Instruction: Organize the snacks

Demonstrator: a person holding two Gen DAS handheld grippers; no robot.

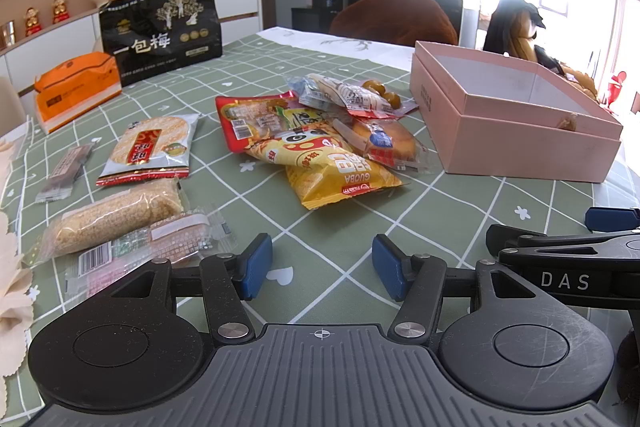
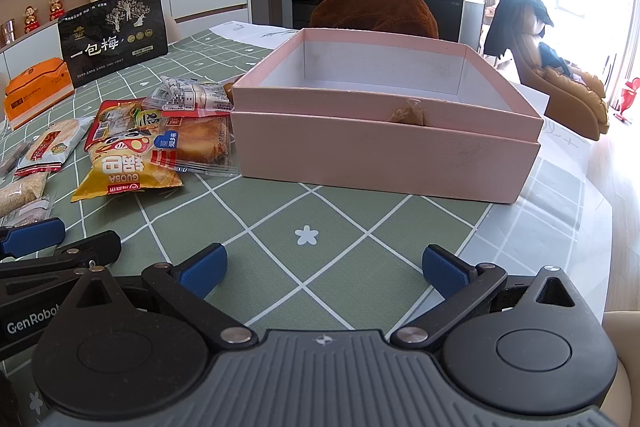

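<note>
1. Surface — a table under a green tablecloth (image 2: 280, 227) with a white diagonal grid and small flower and heart marks; a plain white strip shows along its right edge and at its far end.
2. Room — a shelf unit with figurines and a vase at rear left; a brown chair back (image 2: 376, 9) stands behind the table, and a bright window lies to the right.
3. Pink box (image 2: 384, 143) — open-topped, interior white and almost empty, standing on the right half of the table near the right edge.
4. Snacks — a loose pile just left of the box: a yellow GUOBA bag (image 1: 340, 171), a red packet (image 1: 248, 119) and a wrapped bun (image 1: 384, 143) touching the box's side of the heap. A rice cracker pack (image 1: 152, 147) and a sesame roll (image 1: 116, 215) lie apart, further left.
5. At rear left stand a black plum bag (image 1: 160, 31), upright, and an orange tissue pack (image 1: 76, 87).
6. Left gripper (image 1: 322, 267) — jaws apart, nothing between them, above bare cloth before the pile.
7. Right gripper (image 2: 324, 271) — jaws spread wide, empty, over open cloth in front of the box; the two tools sit side by side.
</note>
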